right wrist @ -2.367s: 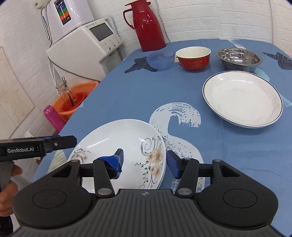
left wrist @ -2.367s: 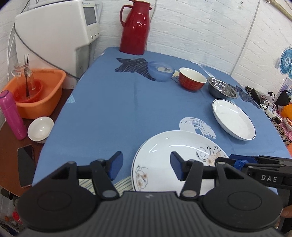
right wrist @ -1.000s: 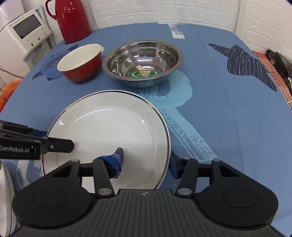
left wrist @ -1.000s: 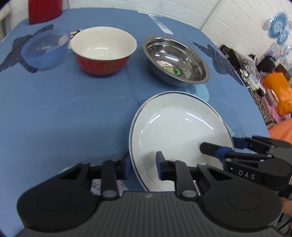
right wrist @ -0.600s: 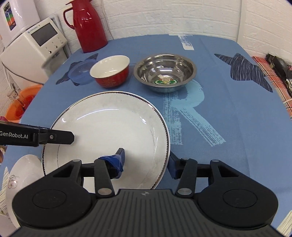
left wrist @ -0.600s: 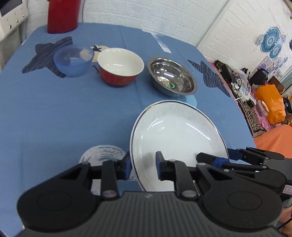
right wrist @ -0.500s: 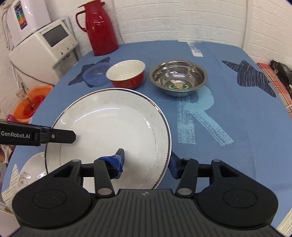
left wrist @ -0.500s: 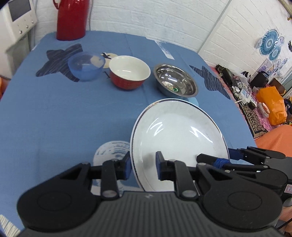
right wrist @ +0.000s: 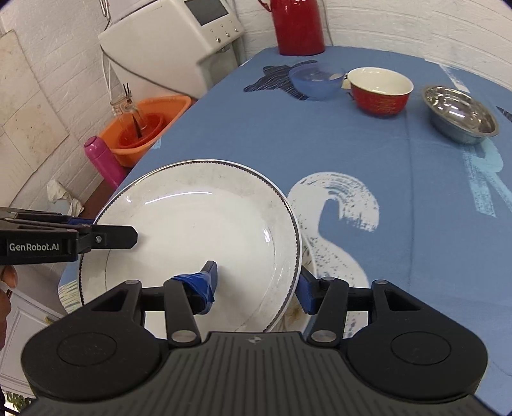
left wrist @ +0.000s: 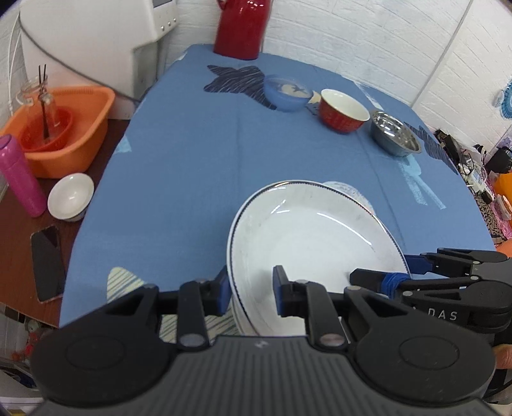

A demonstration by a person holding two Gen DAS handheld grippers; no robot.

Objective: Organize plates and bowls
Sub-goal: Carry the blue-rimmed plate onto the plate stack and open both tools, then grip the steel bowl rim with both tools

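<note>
A white plate with a thin blue rim [left wrist: 307, 243] [right wrist: 198, 230] is held between both grippers near the table's front edge. My left gripper [left wrist: 251, 292] [right wrist: 105, 228] is shut on its left rim, and my right gripper [right wrist: 256, 288] [left wrist: 393, 270] is shut on its right rim. Under it lies the floral plate [right wrist: 289, 316], mostly hidden; I cannot tell whether the two plates touch. At the far side stand a blue bowl [left wrist: 288, 94] [right wrist: 316, 80], a red bowl [left wrist: 344, 110] [right wrist: 379, 89] and a steel bowl [left wrist: 395, 134] [right wrist: 460, 116] in a row.
A red thermos [left wrist: 243, 25] stands at the table's far end beside a white appliance [left wrist: 96, 32]. Left of the table, on a lower surface, are an orange basin [left wrist: 60, 131], a pink bottle [left wrist: 19, 176], a small white bowl [left wrist: 70, 196] and a phone [left wrist: 48, 262].
Both grippers, open 2.4 s ago, shut on the blue-rimmed plate. They have carried it from beside the steel bowl back toward the near edge, over the floral plate.
</note>
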